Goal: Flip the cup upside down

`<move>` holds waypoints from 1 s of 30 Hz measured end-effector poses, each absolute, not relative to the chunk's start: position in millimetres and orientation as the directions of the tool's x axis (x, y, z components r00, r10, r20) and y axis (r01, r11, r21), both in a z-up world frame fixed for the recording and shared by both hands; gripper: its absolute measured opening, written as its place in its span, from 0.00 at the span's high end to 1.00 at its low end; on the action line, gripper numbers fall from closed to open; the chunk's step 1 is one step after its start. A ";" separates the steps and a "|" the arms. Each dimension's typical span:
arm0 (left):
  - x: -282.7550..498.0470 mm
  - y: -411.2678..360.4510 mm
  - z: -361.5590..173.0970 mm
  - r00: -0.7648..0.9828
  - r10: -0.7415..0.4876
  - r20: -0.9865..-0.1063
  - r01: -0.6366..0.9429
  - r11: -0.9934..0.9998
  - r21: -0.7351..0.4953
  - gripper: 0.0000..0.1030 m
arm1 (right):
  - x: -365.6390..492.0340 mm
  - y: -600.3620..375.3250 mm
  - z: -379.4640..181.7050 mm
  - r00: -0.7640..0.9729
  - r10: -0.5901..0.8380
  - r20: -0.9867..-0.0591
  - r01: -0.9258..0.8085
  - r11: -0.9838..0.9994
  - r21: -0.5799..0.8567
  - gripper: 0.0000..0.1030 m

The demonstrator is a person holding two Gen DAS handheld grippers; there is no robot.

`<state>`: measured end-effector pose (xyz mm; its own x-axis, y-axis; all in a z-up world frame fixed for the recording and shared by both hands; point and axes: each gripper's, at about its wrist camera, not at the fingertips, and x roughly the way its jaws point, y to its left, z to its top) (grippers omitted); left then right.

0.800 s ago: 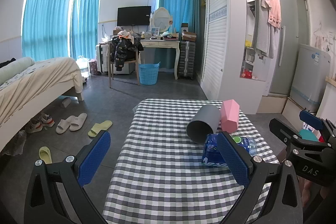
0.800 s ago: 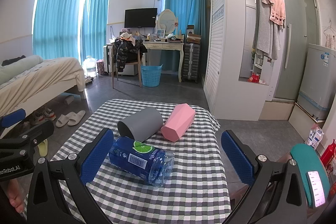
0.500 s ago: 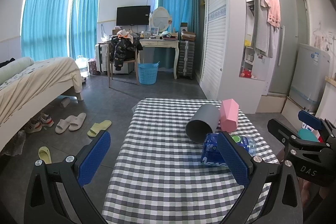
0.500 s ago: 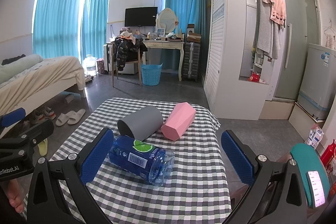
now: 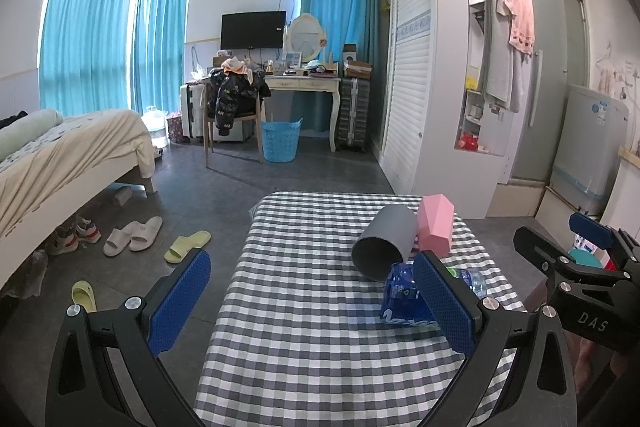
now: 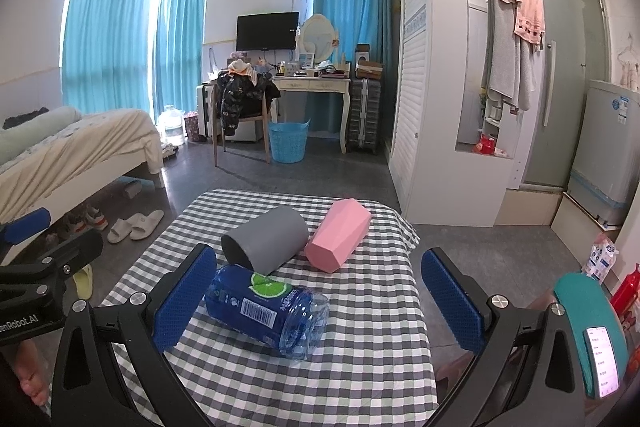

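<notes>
A grey cup point(image 5: 386, 241) lies on its side on the checked tablecloth, mouth toward me; it also shows in the right wrist view point(image 6: 266, 243). A pink faceted cup point(image 5: 435, 227) lies on its side beside it, touching or nearly so, and shows in the right wrist view point(image 6: 338, 241) too. My left gripper point(image 5: 312, 301) is open and empty, near the table's front, short of the cups. My right gripper point(image 6: 318, 301) is open and empty, with a blue bottle point(image 6: 266, 309) lying between its fingers' line of sight. The right gripper also appears at the right of the left wrist view point(image 5: 576, 263).
The blue plastic bottle point(image 5: 408, 297) lies on its side in front of the grey cup. The table point(image 5: 304, 347) has edges on the left, right and far side. A bed point(image 5: 68, 155), slippers point(image 5: 134, 235), a basket point(image 5: 280, 141) and a wardrobe point(image 5: 412, 87) surround it.
Both views have shifted very slightly; the cups and bottle lie as before, and both grippers stay open.
</notes>
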<state>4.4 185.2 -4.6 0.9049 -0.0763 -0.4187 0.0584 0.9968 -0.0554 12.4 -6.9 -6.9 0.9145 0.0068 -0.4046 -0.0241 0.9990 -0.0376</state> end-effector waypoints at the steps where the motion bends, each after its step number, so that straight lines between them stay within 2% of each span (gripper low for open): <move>1: 5.1 184.3 -5.5 0.904 -0.076 -0.421 0.058 0.997 -0.056 0.00 | 12.9 -7.8 -6.4 0.914 0.006 -0.406 -0.023 0.999 -0.036 0.00; 18: 8.4 184.7 6.3 0.898 -0.109 -0.426 0.095 0.994 -0.053 0.00 | 11.9 -13.7 6.6 0.907 0.024 -0.421 -0.043 0.998 -0.036 0.00; 25: 55.6 163.4 10.4 0.836 -0.201 -0.510 0.195 0.979 -0.066 0.00 | 39.3 -27.6 24.1 0.892 -0.023 -0.452 -0.030 0.993 -0.112 0.00; 30: 107.6 137.5 -7.0 0.764 -0.262 -0.590 0.283 0.957 -0.059 0.00 | 64.9 -45.1 31.1 0.896 -0.043 -0.442 -0.001 0.995 -0.100 0.00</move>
